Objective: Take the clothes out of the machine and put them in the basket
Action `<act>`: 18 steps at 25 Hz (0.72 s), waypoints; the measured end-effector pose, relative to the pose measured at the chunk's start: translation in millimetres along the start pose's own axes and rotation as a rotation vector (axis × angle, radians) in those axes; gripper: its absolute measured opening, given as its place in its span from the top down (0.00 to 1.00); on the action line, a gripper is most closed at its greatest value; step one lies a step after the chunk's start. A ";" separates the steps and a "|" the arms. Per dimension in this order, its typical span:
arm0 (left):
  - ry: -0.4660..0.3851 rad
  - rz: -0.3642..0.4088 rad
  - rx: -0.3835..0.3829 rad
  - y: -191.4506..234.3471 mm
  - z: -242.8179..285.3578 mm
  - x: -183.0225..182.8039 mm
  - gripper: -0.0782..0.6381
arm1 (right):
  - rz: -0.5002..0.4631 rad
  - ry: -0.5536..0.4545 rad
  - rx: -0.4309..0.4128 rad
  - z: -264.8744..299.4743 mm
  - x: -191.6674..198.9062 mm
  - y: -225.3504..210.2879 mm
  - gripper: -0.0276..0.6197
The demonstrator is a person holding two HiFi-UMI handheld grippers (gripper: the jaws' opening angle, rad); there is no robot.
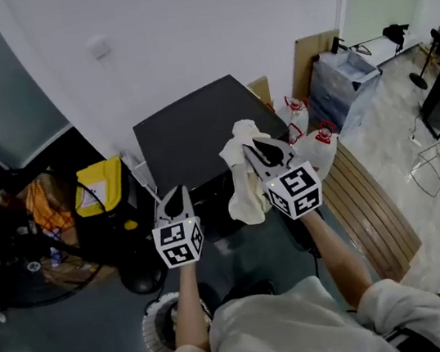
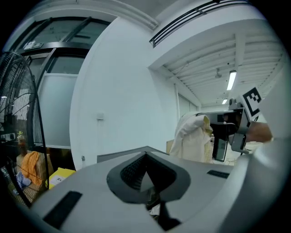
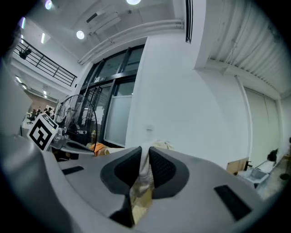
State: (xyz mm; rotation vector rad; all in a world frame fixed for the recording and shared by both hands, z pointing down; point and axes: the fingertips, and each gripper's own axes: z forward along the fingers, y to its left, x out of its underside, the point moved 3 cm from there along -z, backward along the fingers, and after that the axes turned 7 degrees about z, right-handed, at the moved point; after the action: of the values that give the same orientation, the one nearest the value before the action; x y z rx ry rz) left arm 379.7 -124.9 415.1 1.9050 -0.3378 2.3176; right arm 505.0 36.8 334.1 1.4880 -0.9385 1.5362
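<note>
Between the pads of your right tongs (image 3: 144, 159) a fold of cream cloth (image 1: 244, 184) is pinched tight. The rest of it hangs below them, over the front of the black machine (image 1: 196, 129). Your left tongs (image 2: 145, 166) are closed on nothing, near the cloth. The white round thing low by your left arm looks to be the basket (image 1: 154, 326). Keep the pinch firm, carry the cloth clear of the machine's edge, lower it well inside the rim, and only then let go.
</note>
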 end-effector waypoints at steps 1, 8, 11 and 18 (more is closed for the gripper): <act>0.002 -0.004 -0.012 2.2 -3.4 1.9 0.87 | -0.003 0.003 -0.016 1.7 0.9 5.0 0.86; 0.024 -0.023 -0.097 29.4 -34.6 14.4 0.87 | -0.015 0.008 -0.159 18.0 -2.0 59.8 0.86; 0.034 -0.028 -0.157 47.9 -65.8 24.1 0.87 | -0.017 0.006 -0.233 24.1 -2.2 95.6 0.86; 0.045 -0.065 -0.326 97.2 -164.2 49.3 0.87 | -0.030 -0.009 -0.405 23.3 -8.9 193.8 0.86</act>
State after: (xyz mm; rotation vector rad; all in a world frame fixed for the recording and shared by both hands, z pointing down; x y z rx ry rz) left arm 190.9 -180.4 424.3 1.6795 -0.5984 2.1060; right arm 338.8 -65.9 328.5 1.2122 -1.1482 1.2282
